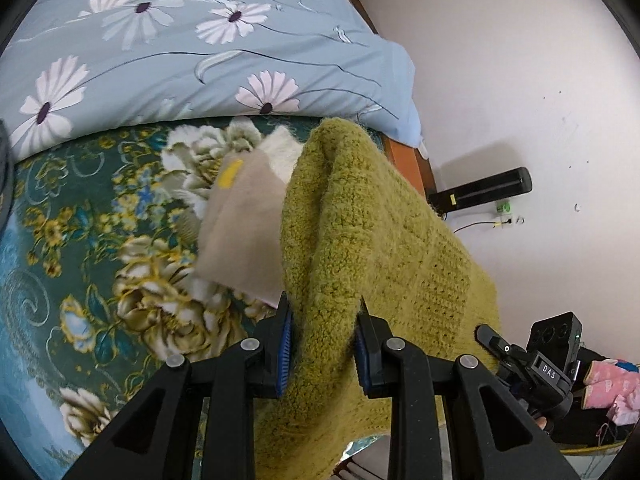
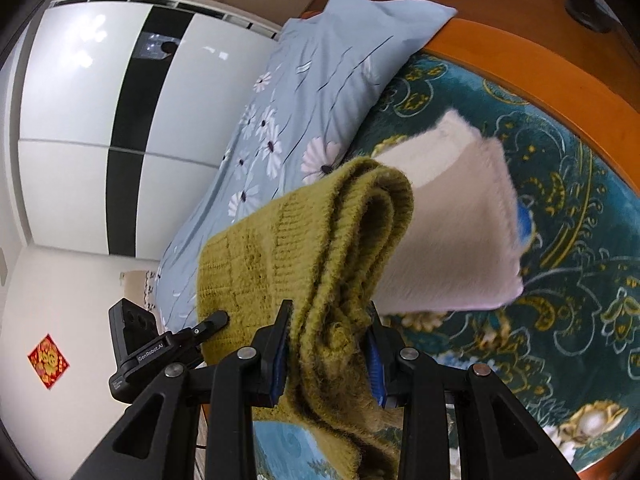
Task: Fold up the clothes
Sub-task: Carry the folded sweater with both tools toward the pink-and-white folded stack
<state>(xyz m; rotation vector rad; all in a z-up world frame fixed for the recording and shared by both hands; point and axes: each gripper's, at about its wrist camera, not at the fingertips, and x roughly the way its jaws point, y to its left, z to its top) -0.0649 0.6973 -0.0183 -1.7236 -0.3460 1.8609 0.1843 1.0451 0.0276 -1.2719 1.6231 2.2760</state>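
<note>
While both grippers clamp it, fuzzy olive knit sweater (image 1: 360, 240) bunches.

Bright even daylight, glare on glossy wardrobe doors (image 2: 80, 120), strong fisheye warping, dark vignetted corners

Bed with an orange-brown wooden frame (image 2: 540, 46) carries a teal floral bedspread (image 1: 80, 240) and a pale blue daisy-print quilt (image 1: 180, 52) bunched toward its far side. White walls (image 1: 520, 80) throughout (minor marks visible); a red square decoration (image 2: 48, 361) is fixed low on one. A glossy white wardrobe (image 2: 80, 128) with black vertical panels reflects ceiling lights; a black upright device (image 1: 480, 194) stands by the wall
</note>
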